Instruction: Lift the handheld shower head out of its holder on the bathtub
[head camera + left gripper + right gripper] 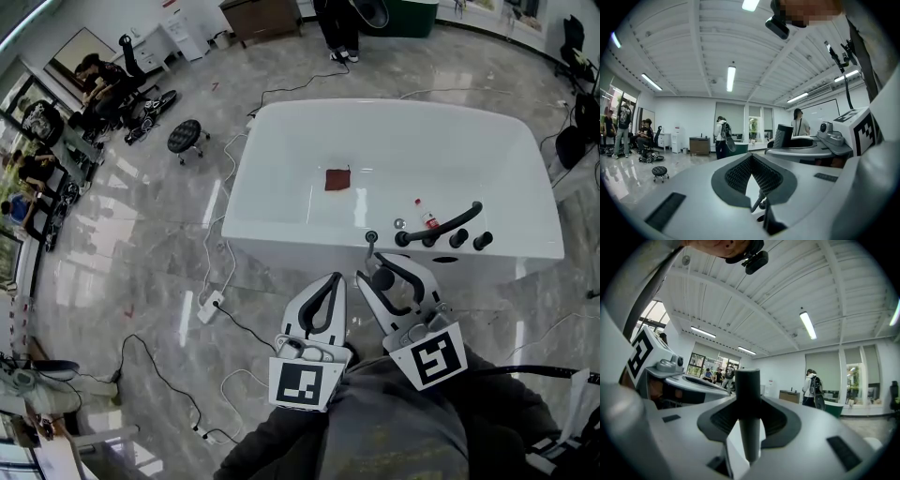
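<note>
The white bathtub (281,150) stands ahead of me, with a small round chrome holder (371,237) on its near rim. My right gripper (380,270) is just in front of that rim, shut on the dark handheld shower head (382,279). A thin hose (372,253) runs from the holder to it. In the right gripper view the dark cylinder of the shower head (749,427) stands upright between the pads of the right gripper (749,401). Beside it my left gripper (332,279) is shut with nothing in it. Its pads (736,176) meet at the tips.
A black spout (441,228) and two black knobs (458,239) sit on the tub's near rim, with a small red and white bottle (427,218) beside them. A red-brown cloth (337,179) lies in the tub. Cables and a power strip (208,307) lie on the floor at left.
</note>
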Available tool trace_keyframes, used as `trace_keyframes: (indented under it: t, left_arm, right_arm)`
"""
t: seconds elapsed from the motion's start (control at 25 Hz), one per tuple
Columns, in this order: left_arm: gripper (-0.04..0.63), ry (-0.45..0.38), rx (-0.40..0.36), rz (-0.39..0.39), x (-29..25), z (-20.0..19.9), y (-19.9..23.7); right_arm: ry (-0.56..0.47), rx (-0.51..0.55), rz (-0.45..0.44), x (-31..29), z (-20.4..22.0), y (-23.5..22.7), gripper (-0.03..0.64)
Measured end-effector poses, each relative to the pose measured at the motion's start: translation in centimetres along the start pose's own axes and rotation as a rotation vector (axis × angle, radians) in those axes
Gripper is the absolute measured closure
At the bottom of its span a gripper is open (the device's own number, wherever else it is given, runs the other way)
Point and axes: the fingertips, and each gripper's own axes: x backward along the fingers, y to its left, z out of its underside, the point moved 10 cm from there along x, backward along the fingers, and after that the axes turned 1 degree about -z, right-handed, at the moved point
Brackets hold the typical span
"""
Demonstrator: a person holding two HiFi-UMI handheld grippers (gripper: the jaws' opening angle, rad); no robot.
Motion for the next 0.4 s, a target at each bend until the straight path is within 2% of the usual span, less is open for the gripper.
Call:
trace_keyframes:
  t: [0.4]
  left_arm:
    - [0.592,0.015,0.003,0.004,0.6,0.3,-0.8]
  right_arm:
    - [0.003,0.005,-0.002,1.1,0.0,0.2,0.479]
